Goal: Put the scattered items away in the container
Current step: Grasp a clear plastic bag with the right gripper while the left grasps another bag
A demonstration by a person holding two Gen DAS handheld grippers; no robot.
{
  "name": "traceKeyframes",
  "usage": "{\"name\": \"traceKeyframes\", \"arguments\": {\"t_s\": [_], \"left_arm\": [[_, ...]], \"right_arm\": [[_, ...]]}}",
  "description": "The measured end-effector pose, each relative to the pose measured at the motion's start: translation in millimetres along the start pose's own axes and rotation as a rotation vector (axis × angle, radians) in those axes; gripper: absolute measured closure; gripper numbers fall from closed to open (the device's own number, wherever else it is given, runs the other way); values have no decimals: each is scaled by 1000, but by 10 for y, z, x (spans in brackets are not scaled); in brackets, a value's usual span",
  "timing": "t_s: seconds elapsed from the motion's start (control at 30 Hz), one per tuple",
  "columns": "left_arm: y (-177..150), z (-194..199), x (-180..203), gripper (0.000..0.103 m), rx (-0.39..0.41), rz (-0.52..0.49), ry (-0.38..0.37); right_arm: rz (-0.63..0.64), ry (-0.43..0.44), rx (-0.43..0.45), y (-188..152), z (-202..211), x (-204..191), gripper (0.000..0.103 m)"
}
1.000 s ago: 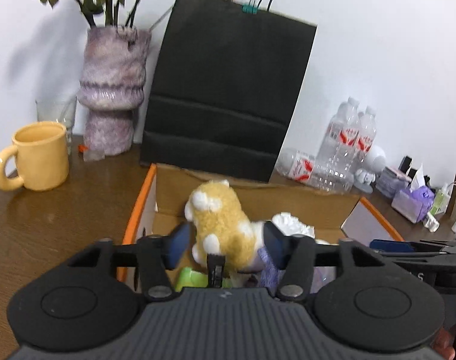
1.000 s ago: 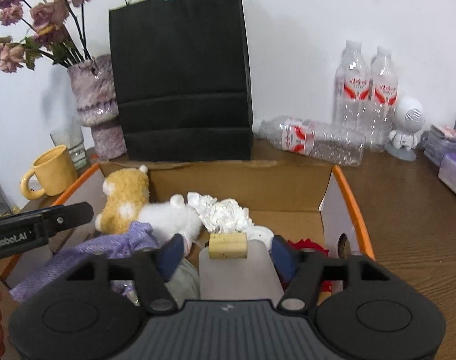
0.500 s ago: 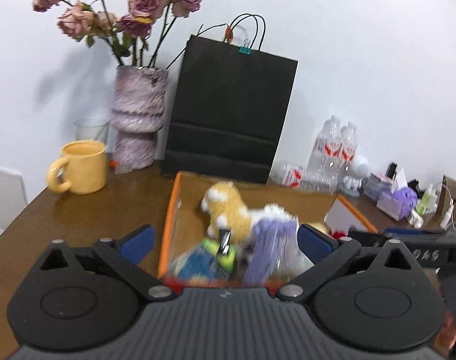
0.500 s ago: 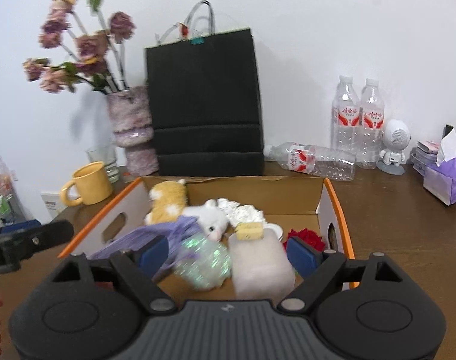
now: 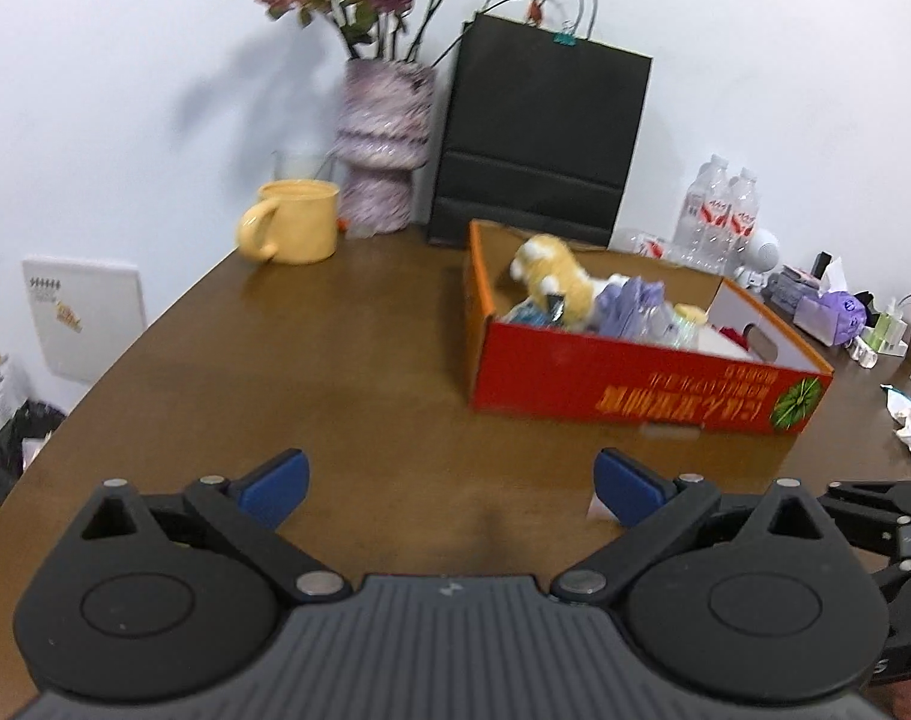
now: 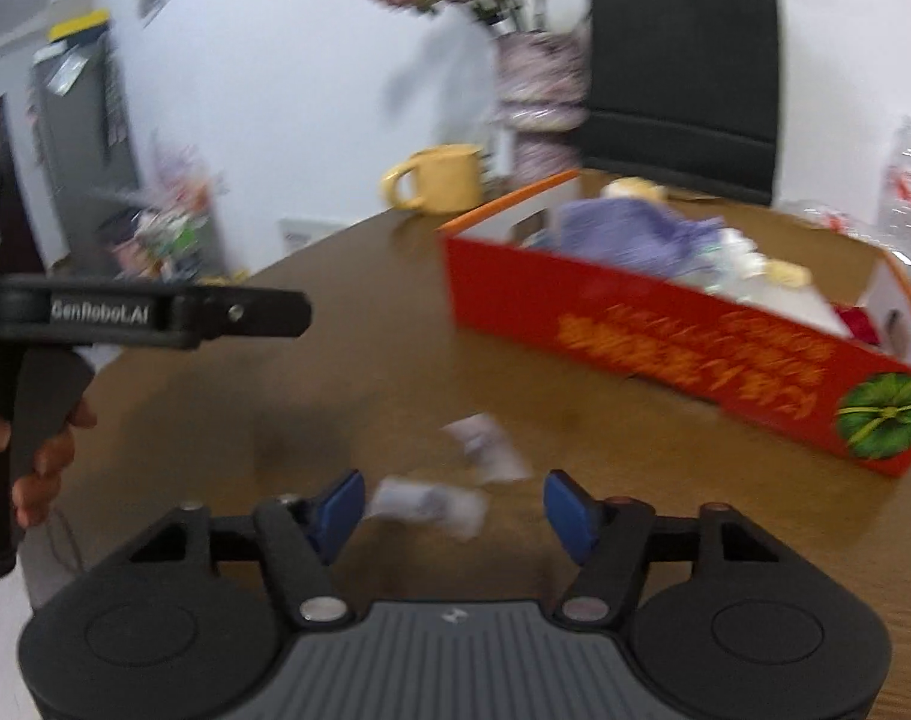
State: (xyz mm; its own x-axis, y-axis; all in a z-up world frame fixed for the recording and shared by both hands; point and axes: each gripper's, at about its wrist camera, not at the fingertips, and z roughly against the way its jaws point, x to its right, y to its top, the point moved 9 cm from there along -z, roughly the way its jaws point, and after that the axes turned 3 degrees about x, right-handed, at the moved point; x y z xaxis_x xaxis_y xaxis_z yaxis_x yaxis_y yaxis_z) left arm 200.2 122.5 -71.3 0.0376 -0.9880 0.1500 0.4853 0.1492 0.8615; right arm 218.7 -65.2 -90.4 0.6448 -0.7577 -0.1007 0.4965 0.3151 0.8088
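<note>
Surface: brown wooden table (image 5: 347,360), white wall behind.
Container: red box (image 5: 635,384), already crowded with plush and cloth.
Strays: paper scraps (image 6: 431,501) just ahead of right gripper (image 6: 452,507), likely next.
Grippers: both spread wide, empty; left gripper (image 5: 449,489) hovers.
</note>
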Motion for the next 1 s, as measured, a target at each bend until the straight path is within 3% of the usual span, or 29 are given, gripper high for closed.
{"name": "traceKeyframes", "arguments": {"t_s": [0.3, 0.53, 0.63, 0.7, 0.77, 1.0], "left_arm": [[-161, 225, -255, 0, -1, 54, 27], [-174, 324, -287, 0, 8, 77, 23], [-184, 340, -268, 0, 6, 79, 22], [-190, 338, -247, 0, 3, 79, 19], [-199, 337, -215, 0, -1, 78, 15], [-229, 218, -20, 0, -28, 67, -16]], "right_arm": [[104, 20, -2, -53, -155, -196, 47], [185, 94, -20, -110, -161, -121, 49], [215, 144, -17, -123, -135, -143, 60], [237, 144, -18, -132, -112, -181, 63], [232, 154, -26, -126, -117, -204, 72], [144, 118, -10, -154, 24, -74, 73]]}}
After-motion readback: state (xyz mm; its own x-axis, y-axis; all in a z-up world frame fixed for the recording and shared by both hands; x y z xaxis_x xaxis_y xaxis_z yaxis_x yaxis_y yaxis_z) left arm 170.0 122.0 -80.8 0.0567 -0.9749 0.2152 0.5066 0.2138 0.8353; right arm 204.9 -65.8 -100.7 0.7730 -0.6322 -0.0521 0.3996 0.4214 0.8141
